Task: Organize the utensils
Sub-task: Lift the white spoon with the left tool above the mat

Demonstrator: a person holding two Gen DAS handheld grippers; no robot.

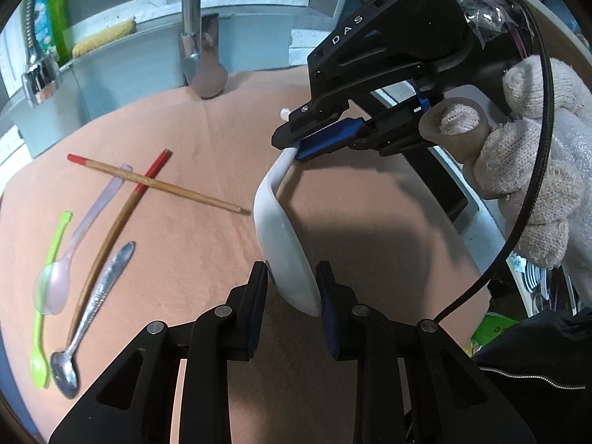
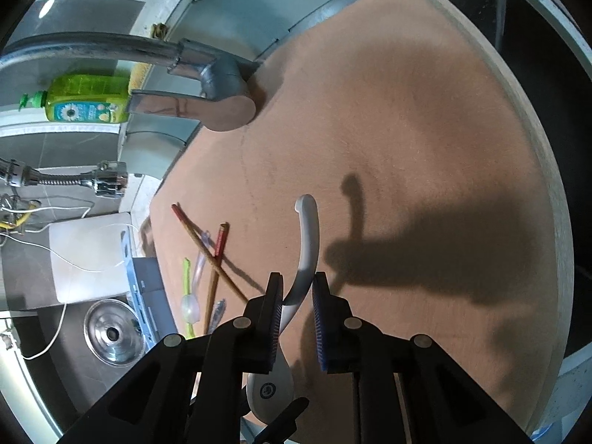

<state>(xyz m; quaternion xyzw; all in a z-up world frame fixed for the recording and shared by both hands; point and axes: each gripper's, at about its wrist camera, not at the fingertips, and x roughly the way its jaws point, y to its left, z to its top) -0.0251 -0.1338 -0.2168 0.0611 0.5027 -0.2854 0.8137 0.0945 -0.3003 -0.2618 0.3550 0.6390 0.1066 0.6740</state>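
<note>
Nearest the left wrist lens: left gripper (image 1: 292, 288), black with blue pads, clamped narrowly on the bowl of a white ceramic soup spoon (image 1: 281, 244), held on edge above the board. Spread beneath everything, a salmon-pink board (image 1: 192, 140) laid over the counter.

From the left edge of that view: lime-green plastic spoon (image 1: 46, 296); next, clear plastic spoon (image 1: 70, 251), its bowl overlapping the green one's handle; then a silver metal spoon (image 1: 92, 310), bowl toward the camera; then two red-tipped wooden chopsticks (image 1: 148, 185), crossed in an X (one passing over the clear spoon's handle). All lying flat, well apart from the white spoon. Behind, at the board's far edge, a chrome tap (image 1: 196, 48); further left, a green dish-soap bottle (image 1: 55, 14).

At centre right, white spoon's handle rising to the right gripper (image 1: 296, 148), pinched shut on it near the handle's end. Far right, a white knitted glove (image 1: 536, 185) gripping that tool.

Right wrist view: right gripper (image 2: 296, 307) closed on the same handle (image 2: 307, 244), the handle's tip projecting beyond the fingers, spoon's bowl below and behind the pads. Chopsticks and small spoons (image 2: 199, 277) lying to the left.
</note>
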